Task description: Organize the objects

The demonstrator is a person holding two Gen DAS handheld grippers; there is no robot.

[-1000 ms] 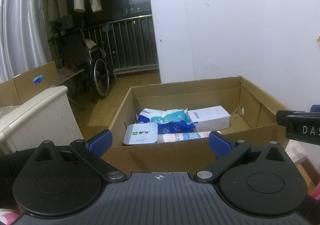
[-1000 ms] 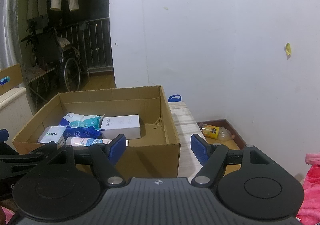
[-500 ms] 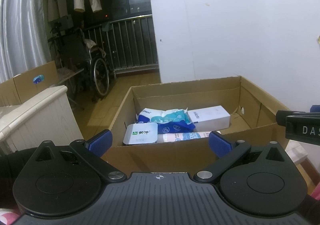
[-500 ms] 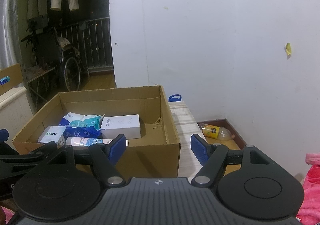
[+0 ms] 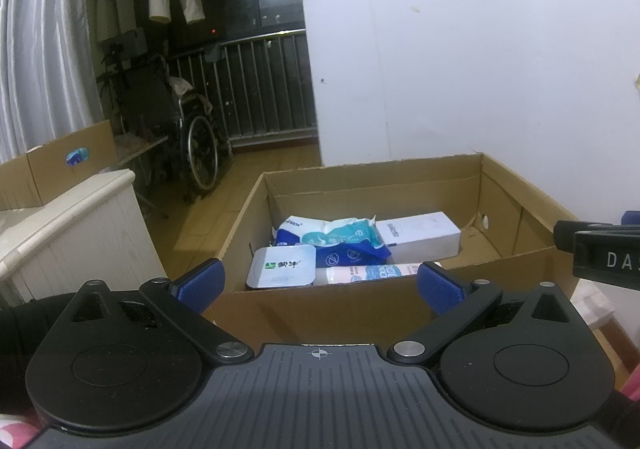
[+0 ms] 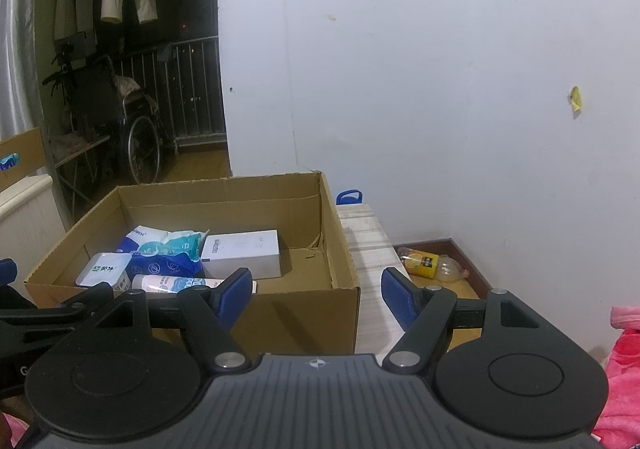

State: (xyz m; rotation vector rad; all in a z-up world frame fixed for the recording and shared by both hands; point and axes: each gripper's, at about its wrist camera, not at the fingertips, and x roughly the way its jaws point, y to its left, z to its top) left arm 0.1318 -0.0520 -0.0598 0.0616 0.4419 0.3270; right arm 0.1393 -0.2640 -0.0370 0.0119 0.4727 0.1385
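Fingers [image 5: 200, 281] of both grippers spread, empty; cardboard box [image 5: 360, 309] just beyond them

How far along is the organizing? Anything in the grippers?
Done: the cardboard box already holds a white box, a blue-and-white pack, a white tub and a pink-and-white tube. In hand: nothing; left gripper and right gripper are both open and empty. Possibly left: the bottle lying on the floor by the wall.
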